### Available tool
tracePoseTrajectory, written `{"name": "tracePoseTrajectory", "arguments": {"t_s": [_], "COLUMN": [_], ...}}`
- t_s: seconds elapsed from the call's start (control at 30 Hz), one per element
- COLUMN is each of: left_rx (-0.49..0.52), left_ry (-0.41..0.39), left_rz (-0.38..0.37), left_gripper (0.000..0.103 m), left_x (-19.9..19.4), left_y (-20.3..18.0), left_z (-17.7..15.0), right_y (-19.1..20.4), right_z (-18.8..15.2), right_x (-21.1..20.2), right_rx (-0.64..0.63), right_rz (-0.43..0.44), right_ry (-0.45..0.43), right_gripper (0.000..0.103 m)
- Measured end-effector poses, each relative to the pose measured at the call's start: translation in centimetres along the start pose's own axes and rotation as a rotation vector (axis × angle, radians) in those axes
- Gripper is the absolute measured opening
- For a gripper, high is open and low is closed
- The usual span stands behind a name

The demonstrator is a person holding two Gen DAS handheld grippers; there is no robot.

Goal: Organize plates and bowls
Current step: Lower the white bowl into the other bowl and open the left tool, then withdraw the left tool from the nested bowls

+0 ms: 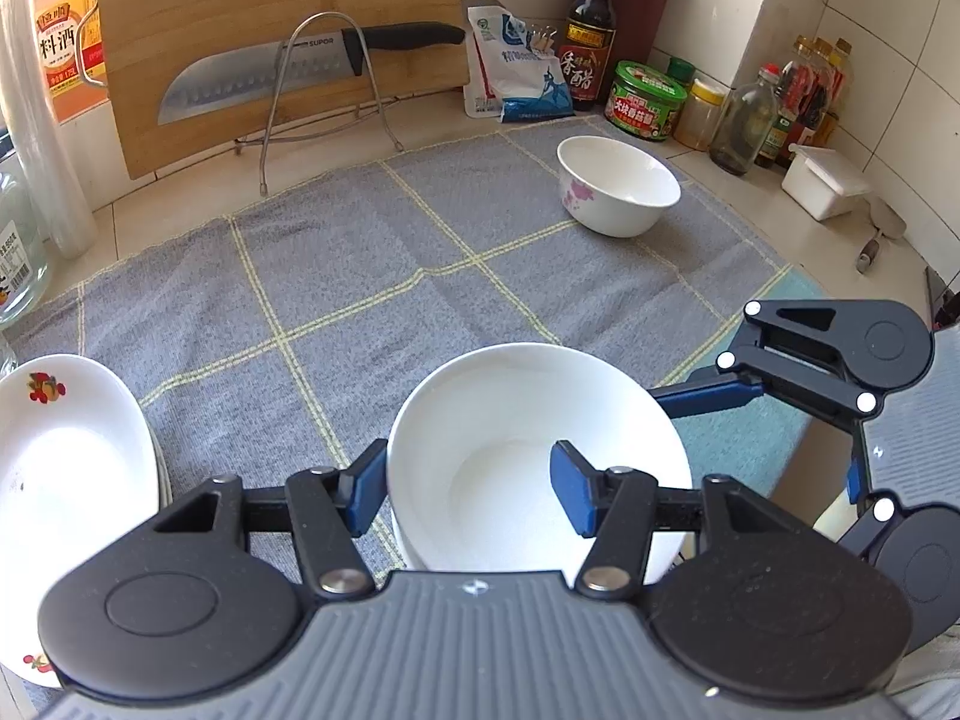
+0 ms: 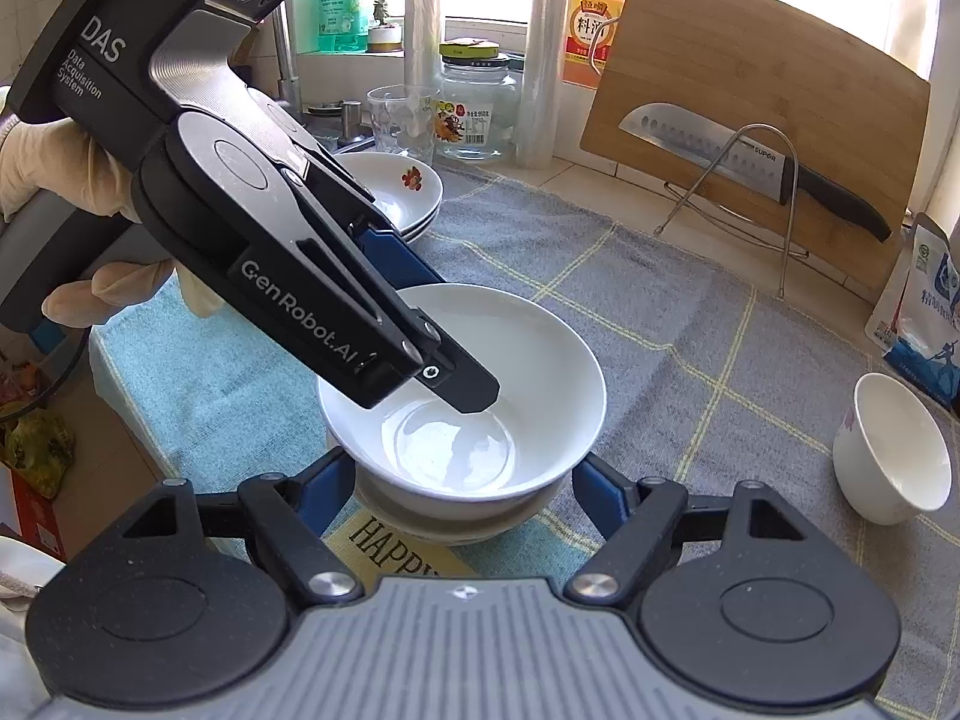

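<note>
A stack of white bowls (image 1: 516, 456) (image 2: 474, 414) stands on the grey checked cloth (image 1: 360, 276). My left gripper (image 1: 468, 489) is open and straddles the top bowl's near rim, one finger inside the bowl and one outside; it shows from the side in the right wrist view (image 2: 474, 387). My right gripper (image 2: 459, 495) is open, with a finger on each side of the stack's base, and shows at the right of the left wrist view (image 1: 798, 414). A small white bowl with a pink flower (image 1: 618, 186) (image 2: 894, 450) stands alone. Stacked white plates with a fruit print (image 1: 66, 480) (image 2: 396, 192) lie at the left.
A bamboo cutting board (image 1: 276, 42) and a knife (image 1: 300, 69) rest on a wire rack at the back. Sauce bottles (image 1: 591, 30), jars (image 1: 645, 99) and a salt bag (image 1: 516, 66) line the wall. A glass jar (image 2: 477, 105) and a tumbler (image 2: 402, 120) stand behind the plates.
</note>
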State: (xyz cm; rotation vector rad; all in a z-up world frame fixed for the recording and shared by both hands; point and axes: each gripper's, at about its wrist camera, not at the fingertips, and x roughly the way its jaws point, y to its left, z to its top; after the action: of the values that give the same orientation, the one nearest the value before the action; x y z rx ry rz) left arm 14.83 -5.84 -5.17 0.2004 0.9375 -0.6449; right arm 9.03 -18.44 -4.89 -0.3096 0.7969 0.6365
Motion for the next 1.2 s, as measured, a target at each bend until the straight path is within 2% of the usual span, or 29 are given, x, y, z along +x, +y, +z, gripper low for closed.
{"name": "tracePoseTrajectory", "arguments": {"t_s": [0.33,0.43,0.47,0.53,0.63,0.87,1.07,1.2], "left_rx": [-0.012,-0.015,-0.014,-0.009,-0.003,-0.018,-0.010,-0.007], "left_ry": [0.011,0.004,0.001,-0.009,-0.032,-0.081,-0.131,-0.185], "left_rz": [-0.001,-0.008,-0.006,0.003,0.016,0.027,0.041,0.064], "left_gripper": [0.057,0.058,0.059,0.067,0.068,0.074,0.082,0.094], "left_x": [0.4,0.2,0.1,-0.1,-0.5,-1.3,-1.8,-2.1], "left_y": [0.3,0.5,0.5,0.5,0.5,0.6,-0.6,-2.1], "left_z": [-0.4,-0.4,-0.3,-0.2,0.0,0.6,0.8,1.1], "right_y": [0.1,0.1,0.0,-0.3,-0.8,-1.3,-1.9,-3.7], "right_z": [-0.3,-0.1,0.0,0.4,0.7,-0.2,-0.3,-0.8], "right_x": [0.5,-0.4,-0.6,-1.1,-1.4,-0.7,-1.4,-2.6], "right_rx": [0.005,0.011,0.015,0.029,0.047,0.067,0.070,0.096], "right_rz": [0.013,0.021,0.026,0.024,0.003,-0.008,-0.031,-0.075], "right_ry": [0.008,-0.041,-0.055,-0.079,-0.098,-0.064,-0.082,-0.094], "right_gripper": [0.084,0.099,0.100,0.100,0.100,0.100,0.101,0.103]}}
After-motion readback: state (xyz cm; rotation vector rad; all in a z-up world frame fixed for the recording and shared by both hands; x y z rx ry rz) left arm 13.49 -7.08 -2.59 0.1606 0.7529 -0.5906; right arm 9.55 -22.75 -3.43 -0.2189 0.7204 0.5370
